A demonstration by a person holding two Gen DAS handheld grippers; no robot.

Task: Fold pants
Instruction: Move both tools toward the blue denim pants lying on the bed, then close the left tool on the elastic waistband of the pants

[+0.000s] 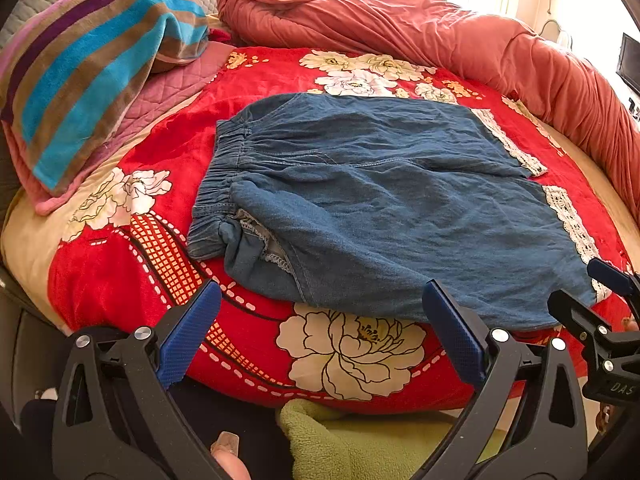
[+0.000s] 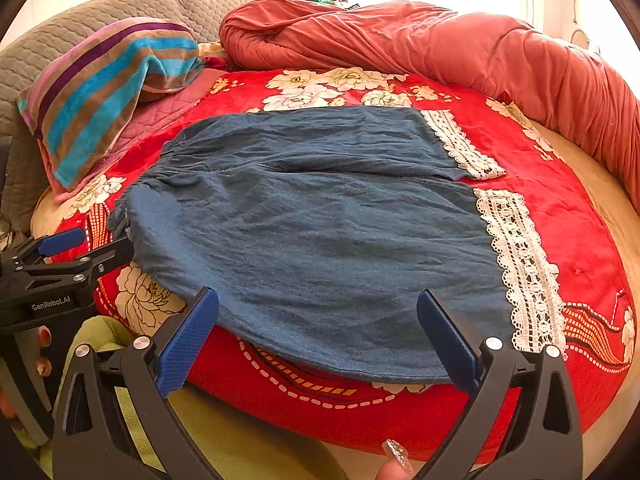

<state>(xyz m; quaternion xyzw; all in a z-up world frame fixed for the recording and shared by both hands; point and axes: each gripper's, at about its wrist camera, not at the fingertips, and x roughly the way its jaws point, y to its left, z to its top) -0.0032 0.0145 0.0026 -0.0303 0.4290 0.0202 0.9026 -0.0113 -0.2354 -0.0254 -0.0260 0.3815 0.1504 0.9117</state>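
Blue denim pants (image 1: 380, 200) (image 2: 320, 216) lie spread flat on a red floral blanket (image 1: 140, 280) (image 2: 540, 184). Their gathered elastic waistband (image 1: 220, 172) is at the left and the white lace hems (image 1: 568, 220) (image 2: 520, 264) are at the right. My left gripper (image 1: 322, 300) is open, hovering at the near edge by the waist end, with nothing between its blue fingers. My right gripper (image 2: 318, 308) is open too, over the near edge of the front leg, empty. Each gripper shows at the side of the other's view: right gripper (image 1: 612, 280), left gripper (image 2: 80, 244).
A striped towel (image 1: 92, 72) (image 2: 104, 88) over a pink quilted pillow (image 1: 172, 84) sits at the back left. A bunched salmon-red duvet (image 1: 440, 32) (image 2: 440, 48) runs along the back and right. A green fleece (image 1: 360, 440) (image 2: 224, 440) lies below the bed's near edge.
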